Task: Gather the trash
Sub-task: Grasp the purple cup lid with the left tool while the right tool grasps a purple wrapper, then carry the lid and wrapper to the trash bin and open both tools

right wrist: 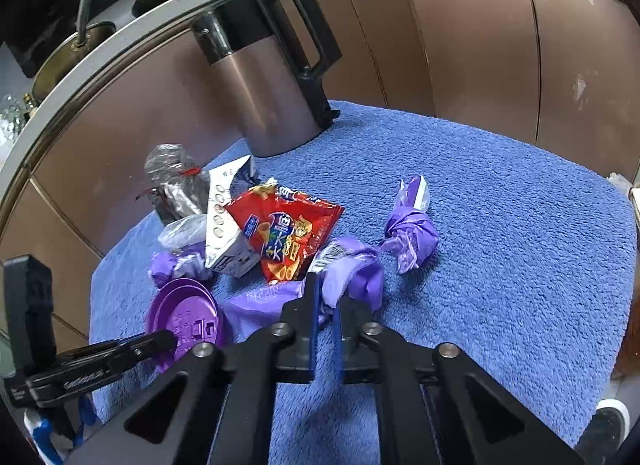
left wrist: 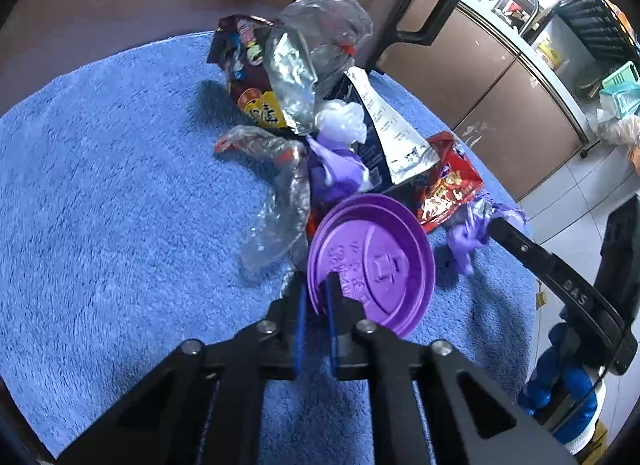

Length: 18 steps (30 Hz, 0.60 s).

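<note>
Trash heaped on a blue fleecy cloth, with both of your grippers clamped on pieces of it.

Nearest you, your left gripper pinches the rim of a purple plastic cup lid, and your right gripper has closed on a crumpled purple plastic bag. Behind these lie a red snack packet, a flattened white-and-blue carton, clear crinkled plastic bags and a dark snack wrapper. A knotted purple bag sits apart to the right, clearly seen only from your right wrist. At the cloth's far edge stands a metal kettle before brown cabinet doors. Only your left wrist shows the tiled floor and a dish rack; only your right shows pans on the counter.
</note>
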{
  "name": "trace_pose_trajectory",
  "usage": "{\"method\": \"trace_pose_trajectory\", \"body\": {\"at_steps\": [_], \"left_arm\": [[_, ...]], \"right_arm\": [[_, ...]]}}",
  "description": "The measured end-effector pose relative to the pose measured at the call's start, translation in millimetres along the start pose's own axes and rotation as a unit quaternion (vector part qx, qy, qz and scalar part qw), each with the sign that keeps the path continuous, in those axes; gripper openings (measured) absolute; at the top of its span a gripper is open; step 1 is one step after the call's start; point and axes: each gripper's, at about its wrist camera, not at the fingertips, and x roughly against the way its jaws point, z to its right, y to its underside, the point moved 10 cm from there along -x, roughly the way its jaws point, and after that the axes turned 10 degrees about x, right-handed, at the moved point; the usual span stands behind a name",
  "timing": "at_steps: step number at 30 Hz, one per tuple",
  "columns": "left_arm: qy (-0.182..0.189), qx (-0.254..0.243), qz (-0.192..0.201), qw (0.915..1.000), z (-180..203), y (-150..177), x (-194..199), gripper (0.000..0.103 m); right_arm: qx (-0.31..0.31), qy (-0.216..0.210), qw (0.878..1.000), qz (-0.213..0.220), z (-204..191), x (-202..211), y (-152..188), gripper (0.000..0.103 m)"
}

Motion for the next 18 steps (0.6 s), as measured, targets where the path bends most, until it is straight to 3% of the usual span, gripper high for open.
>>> {"method": "trace_pose_trajectory", "body": {"at_steps": [6, 18], "left_arm": [[-0.003, 0.004, 0.019, 0.9998, -5.6, 13.4, 29.6, 0.004], [0.002, 0.011, 0.061, 0.9981, -6.8, 31.8, 103.2, 0.004]], "right_arm": [[0.013, -0.012, 1.0, 0.021, -15.8, 26.9, 0.9, 0.003], [0.023, -0.036, 0.996, 0.078, -41.3, 123.7, 11.8, 0.003]]}}
